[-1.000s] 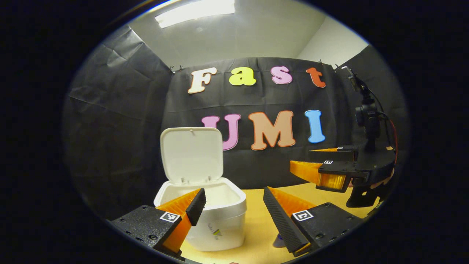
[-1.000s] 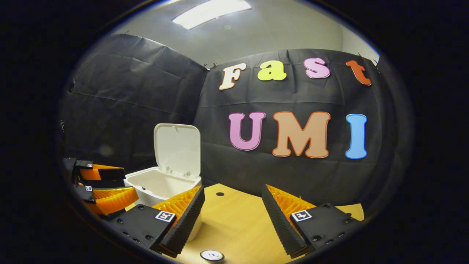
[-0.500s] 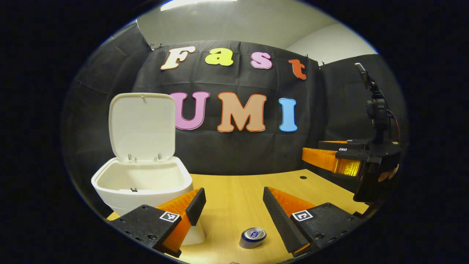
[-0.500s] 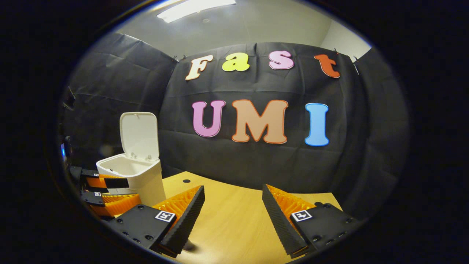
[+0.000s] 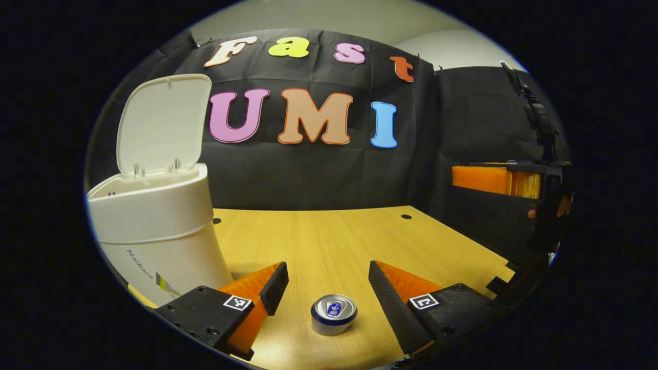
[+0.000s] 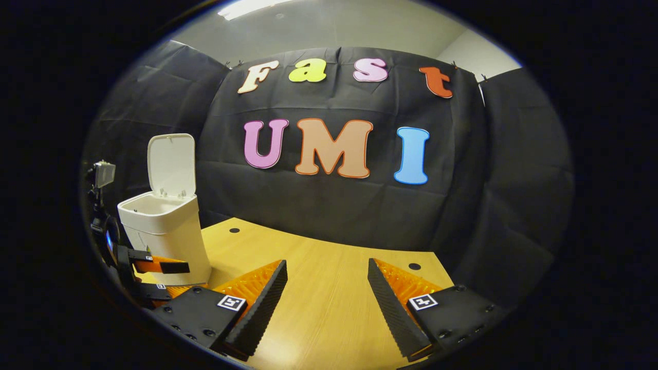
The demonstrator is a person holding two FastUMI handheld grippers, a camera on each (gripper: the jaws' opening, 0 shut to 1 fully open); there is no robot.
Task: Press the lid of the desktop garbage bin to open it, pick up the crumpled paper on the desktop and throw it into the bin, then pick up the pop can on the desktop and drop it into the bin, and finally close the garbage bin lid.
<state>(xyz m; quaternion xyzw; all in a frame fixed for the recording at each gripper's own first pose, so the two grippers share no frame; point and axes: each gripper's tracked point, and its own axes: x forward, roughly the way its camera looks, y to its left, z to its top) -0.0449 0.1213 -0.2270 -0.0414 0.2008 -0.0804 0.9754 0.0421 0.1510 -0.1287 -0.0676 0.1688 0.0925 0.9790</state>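
Over the last 1 s the left gripper (image 5: pixel 329 282) has dropped from the open garbage bin (image 5: pixel 159 226) at left toward the upright pop can (image 5: pixel 333 314), now between its spread fingers, untouched, while the right gripper (image 6: pixel 327 293) hangs spread and empty.

Bin (image 5: pixel 154 226) base: cut off at left gripper view's lower edge.
Bin interior: hidden behind rim.
Bin lower front, right gripper view: partly hidden behind left gripper (image 6: pixel 167 277).
Right gripper (image 5: pixel 493 180): cropped at view's right edge.
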